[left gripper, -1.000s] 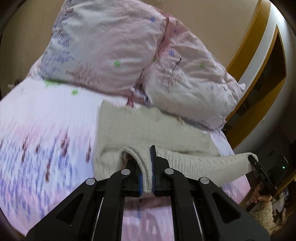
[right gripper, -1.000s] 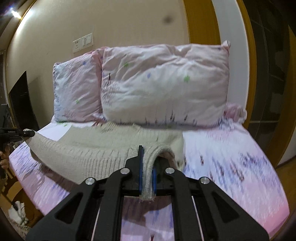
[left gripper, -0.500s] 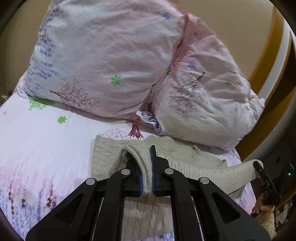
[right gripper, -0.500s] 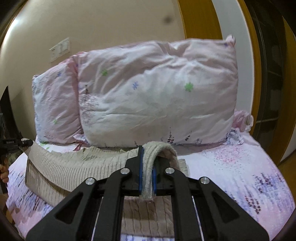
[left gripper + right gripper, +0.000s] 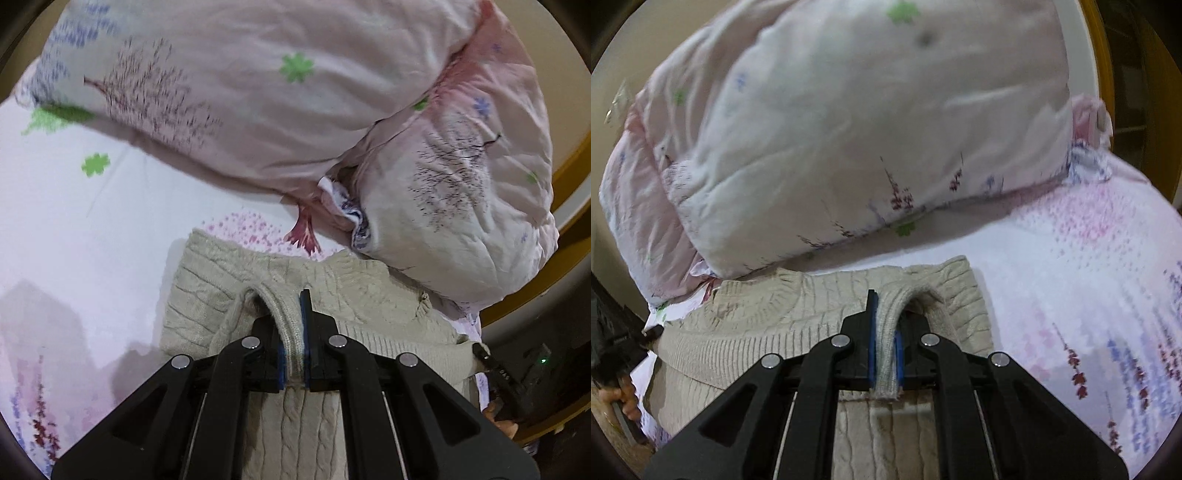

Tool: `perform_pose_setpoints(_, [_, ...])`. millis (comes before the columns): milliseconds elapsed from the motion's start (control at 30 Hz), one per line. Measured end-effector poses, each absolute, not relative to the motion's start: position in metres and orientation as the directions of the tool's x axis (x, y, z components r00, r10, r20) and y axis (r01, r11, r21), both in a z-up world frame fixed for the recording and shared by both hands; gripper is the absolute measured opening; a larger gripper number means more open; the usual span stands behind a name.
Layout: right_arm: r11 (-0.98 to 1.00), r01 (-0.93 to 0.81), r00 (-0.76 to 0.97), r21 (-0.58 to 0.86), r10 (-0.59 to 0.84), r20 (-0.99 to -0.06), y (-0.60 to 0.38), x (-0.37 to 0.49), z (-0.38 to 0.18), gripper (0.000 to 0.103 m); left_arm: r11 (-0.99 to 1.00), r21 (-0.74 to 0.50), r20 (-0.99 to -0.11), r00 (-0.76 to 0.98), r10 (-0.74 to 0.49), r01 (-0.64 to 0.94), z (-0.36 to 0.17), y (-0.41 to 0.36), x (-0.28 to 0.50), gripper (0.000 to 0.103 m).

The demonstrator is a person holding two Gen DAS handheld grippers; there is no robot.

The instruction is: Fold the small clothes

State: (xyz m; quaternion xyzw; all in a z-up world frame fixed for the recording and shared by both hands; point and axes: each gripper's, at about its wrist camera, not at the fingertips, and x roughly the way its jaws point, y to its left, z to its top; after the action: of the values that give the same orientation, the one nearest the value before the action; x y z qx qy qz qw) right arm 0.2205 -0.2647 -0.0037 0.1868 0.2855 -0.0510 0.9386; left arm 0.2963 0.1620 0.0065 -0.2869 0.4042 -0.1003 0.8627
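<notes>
A beige cable-knit sweater [image 5: 221, 280] lies on the bed, its far edge close to the pillows. My left gripper [image 5: 293, 332] is shut on the ribbed hem of the sweater and holds it low over the sweater's far part. My right gripper [image 5: 884, 339] is shut on the ribbed hem of the same sweater [image 5: 798, 310] at the other corner. The hem stretches between both grippers. The right gripper [image 5: 487, 360] also shows at the right edge of the left wrist view, and the left gripper [image 5: 650, 332] at the left edge of the right wrist view.
Two pink flowered pillows [image 5: 258, 92] [image 5: 461, 192] stand against the wall just beyond the sweater; they also show in the right wrist view [image 5: 849, 140]. The flowered bedsheet [image 5: 74, 229] [image 5: 1089, 280] spreads to both sides. A yellow wooden frame [image 5: 569, 166] stands at the right.
Both grippers have carried the hem forward and down toward the pillows, laying the near half of the sweater over the far half. The pillows now fill the views.
</notes>
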Motion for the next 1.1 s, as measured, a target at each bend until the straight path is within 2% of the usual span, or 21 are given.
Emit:
perform_pose_setpoints(133, [0.905,0.223,0.818,0.362,0.028,-0.574,-0.269,0.232,-0.006,0.012,0.799,-0.597,-0.645,0.635,-0.425,-0.072,0.002,0.164,0.303,0.006])
perform_pose_setpoints(233, [0.87,0.228,0.815,0.437,0.075,-0.575,-0.276,0.243,-0.005,0.025,0.78,-0.62,-0.639,0.627,-0.445,-0.079,0.002,0.165,0.309,0.008])
perform_pose_setpoints(300, [0.837,0.232,0.816,0.496,0.11,-0.567,-0.282,0.248,-0.006,0.033,0.766,-0.638,-0.628,0.629,-0.458,-0.08,0.004,0.166,0.311,0.021])
perform_pose_setpoints(367, [0.821,0.234,0.827,0.521,0.114,-0.551,-0.284,0.249,-0.003,0.039,0.759,-0.647,-0.612,0.646,-0.456,-0.077,0.008,0.167,0.312,0.049])
perform_pose_setpoints(400, [0.82,0.237,0.832,0.52,0.104,-0.544,-0.284,0.248,0.0,0.045,0.761,-0.645,-0.604,0.659,-0.448,-0.074,0.011,0.167,0.312,0.052])
perform_pose_setpoints(467, [0.829,0.245,0.847,0.503,0.07,-0.527,-0.284,0.243,0.006,0.05,0.771,-0.634,-0.594,0.68,-0.429,-0.067,0.018,0.168,0.311,0.056])
perform_pose_setpoints(567, [0.841,0.234,0.854,0.488,0.062,-0.517,-0.283,0.23,0.012,0.05,0.782,-0.621,-0.589,0.687,-0.426,-0.047,0.026,0.17,0.303,0.056])
perform_pose_setpoints(667, [0.872,0.24,0.857,0.426,0.016,-0.515,-0.28,0.209,0.016,0.05,0.828,-0.559,-0.613,0.689,-0.388,-0.031,0.032,0.17,0.288,0.056])
perform_pose_setpoints(900, [0.914,0.23,0.832,0.334,-0.006,-0.554,-0.285,0.163,0.001,0.035,0.904,-0.428,-0.656,0.688,-0.31,-0.001,0.033,0.166,0.243,0.055])
perform_pose_setpoints(1100, [0.929,0.223,0.802,0.294,-0.004,-0.597,-0.28,0.147,-0.016,0.031,0.94,-0.34,-0.697,0.671,-0.253,0.002,0.022,0.161,0.221,0.052])
